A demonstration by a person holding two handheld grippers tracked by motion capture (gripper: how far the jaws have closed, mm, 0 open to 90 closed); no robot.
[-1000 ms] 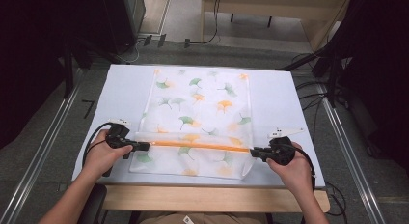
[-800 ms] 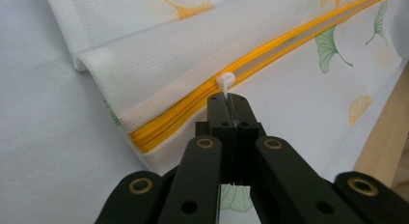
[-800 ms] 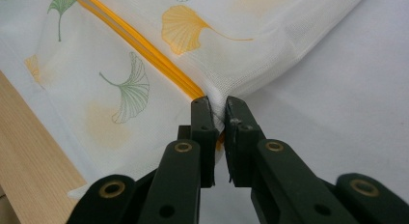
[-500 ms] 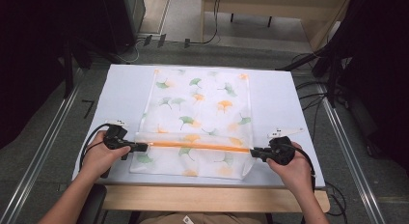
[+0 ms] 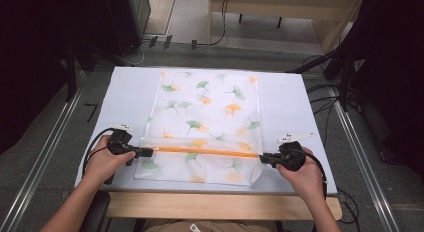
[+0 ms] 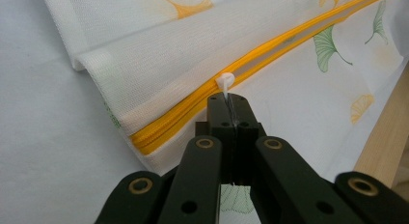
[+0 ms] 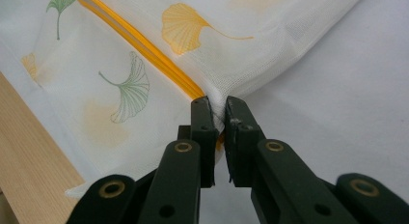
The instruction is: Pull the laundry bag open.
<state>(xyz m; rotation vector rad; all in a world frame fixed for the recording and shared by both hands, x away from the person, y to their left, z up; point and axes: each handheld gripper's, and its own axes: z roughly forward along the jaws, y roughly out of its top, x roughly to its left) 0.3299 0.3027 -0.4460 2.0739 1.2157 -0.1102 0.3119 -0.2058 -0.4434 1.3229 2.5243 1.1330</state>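
Lying flat on the pale surface (image 5: 130,92), a white mesh bag (image 5: 207,107) printed with ginkgo leaves is being held at both ends of its orange zipper (image 5: 205,151). From the high view, the left hand-held gripper (image 5: 145,152) and right hand-held gripper (image 5: 264,159) are sitting at the bag's side edges. The left gripper view is showing jaws clenched on the white zipper pull (image 6: 224,82). The right gripper view is showing jaws pinching the bag's corner fabric at the zipper's end, with a wooden edge (image 7: 29,156) beside.
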